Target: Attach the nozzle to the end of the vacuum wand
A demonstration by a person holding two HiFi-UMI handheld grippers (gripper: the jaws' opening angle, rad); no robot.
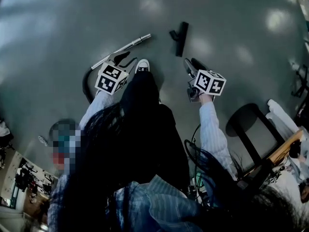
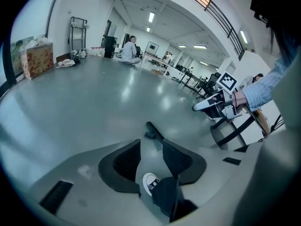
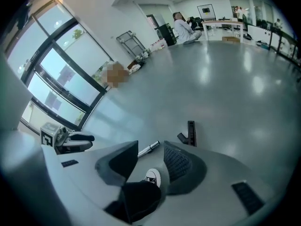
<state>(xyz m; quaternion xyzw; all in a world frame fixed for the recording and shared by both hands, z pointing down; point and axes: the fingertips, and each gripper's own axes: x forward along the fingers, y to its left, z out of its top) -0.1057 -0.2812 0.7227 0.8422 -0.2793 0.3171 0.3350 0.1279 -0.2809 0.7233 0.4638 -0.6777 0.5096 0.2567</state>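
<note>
Zero joined so far: hovering with left gripper (image 1: 121, 59) and right gripper (image 1: 191, 64) half open, empty, black plastic nozzle (image 1: 179, 37) lying on grey floor (image 1: 72, 23) at three o'clock of silver metal wand (image 1: 123, 49), untouched.

One nozzle (image 1: 181, 36), one vacuum wand (image 1: 126, 47), one shoe (image 1: 142, 65)

**Open floor round wand and nozzle**

Bare floor (image 1: 58, 28) surrounds the nozzle (image 1: 179, 37) and the wand (image 1: 123, 50) tip. The person's leg (image 1: 145, 100) and shoe (image 1: 142, 65) block the middle. A hose (image 1: 86, 83) loops left; a stool (image 1: 248, 122) stands well right.
</note>
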